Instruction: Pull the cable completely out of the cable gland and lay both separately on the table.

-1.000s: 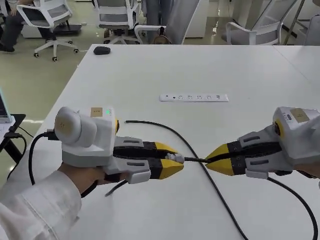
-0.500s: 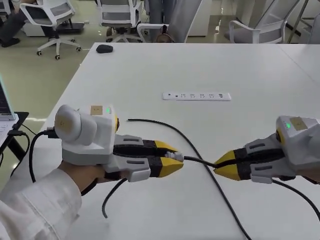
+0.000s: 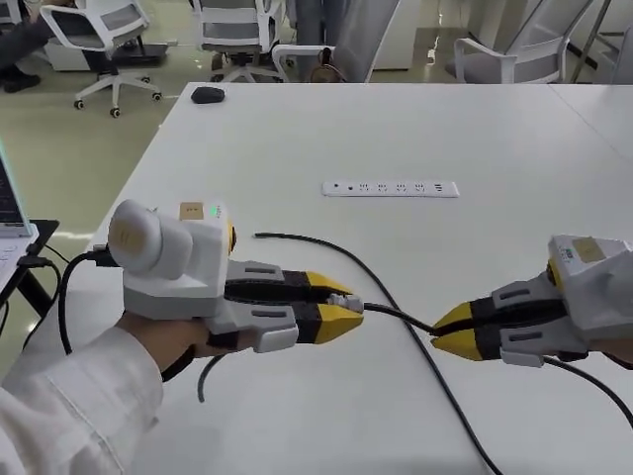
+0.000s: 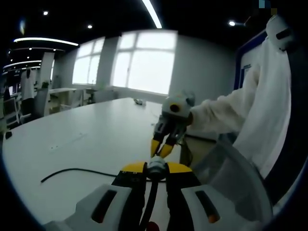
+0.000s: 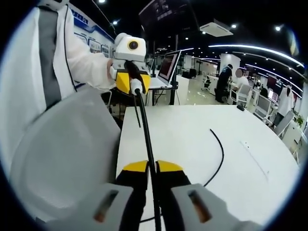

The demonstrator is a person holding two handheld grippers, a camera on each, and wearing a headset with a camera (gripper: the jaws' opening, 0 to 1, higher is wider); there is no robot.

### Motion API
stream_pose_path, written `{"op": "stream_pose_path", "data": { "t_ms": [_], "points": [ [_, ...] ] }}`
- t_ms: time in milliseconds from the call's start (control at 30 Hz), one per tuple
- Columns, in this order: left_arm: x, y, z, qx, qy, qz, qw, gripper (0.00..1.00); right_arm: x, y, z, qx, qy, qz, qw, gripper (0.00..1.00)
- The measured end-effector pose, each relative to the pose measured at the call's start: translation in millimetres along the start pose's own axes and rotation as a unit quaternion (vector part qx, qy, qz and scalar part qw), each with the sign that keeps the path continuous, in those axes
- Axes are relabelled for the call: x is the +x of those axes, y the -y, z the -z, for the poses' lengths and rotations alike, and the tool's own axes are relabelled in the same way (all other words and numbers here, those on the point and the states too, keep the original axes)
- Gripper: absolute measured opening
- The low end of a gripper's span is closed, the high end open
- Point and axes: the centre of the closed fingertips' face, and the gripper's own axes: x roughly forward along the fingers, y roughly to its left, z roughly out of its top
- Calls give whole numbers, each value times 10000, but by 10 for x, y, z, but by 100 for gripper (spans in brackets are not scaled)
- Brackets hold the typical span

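Note:
My left gripper [image 3: 354, 314] is shut on a small grey cable gland [image 3: 346, 309], held just above the white table [image 3: 297, 148]. A black cable [image 3: 396, 317] runs taut from the gland to my right gripper [image 3: 437, 332], which is shut on it a short way to the right. The cable's loose tail [image 3: 203, 381] hangs out behind the left gripper. In the left gripper view the gland [image 4: 156, 166] sits between the yellow tips, with the right gripper [image 4: 161, 149] facing it. In the right gripper view the cable [image 5: 147, 139] leads from my jaws up to the gland [image 5: 136, 87].
Another black cable [image 3: 415, 351] curves across the table under the grippers toward the near edge. A white power strip [image 3: 391, 188] lies mid-table and a dark mouse [image 3: 206, 95] sits at the far left corner. Office chairs [image 3: 94, 30] stand beyond the table.
The right gripper has moved right, away from the left one, and a longer stretch of cable shows between them. The left gripper has barely moved.

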Motion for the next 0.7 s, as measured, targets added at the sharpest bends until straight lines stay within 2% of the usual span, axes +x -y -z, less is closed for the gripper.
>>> {"op": "stream_pose_path", "data": {
  "t_ms": [100,300,400,533,700],
  "points": [
    [18,10,13,86,-103,-12,9999,16,-24,46,-46,30,-3,135,9999,10],
    [55,-1,2,104,-98,1,9999,16,-78,19,-412,-242,333,124,9991,22],
    [75,-10,4,93,-115,3,9999,16,-94,-47,-648,-531,514,-3,9973,22],
    [98,-6,-13,102,-120,20,9999,16,-75,-138,-830,-796,604,-179,9948,21],
    [126,16,-36,132,-116,73,9998,16,0,-172,-916,-946,670,-271,9929,18]
  ]
}}
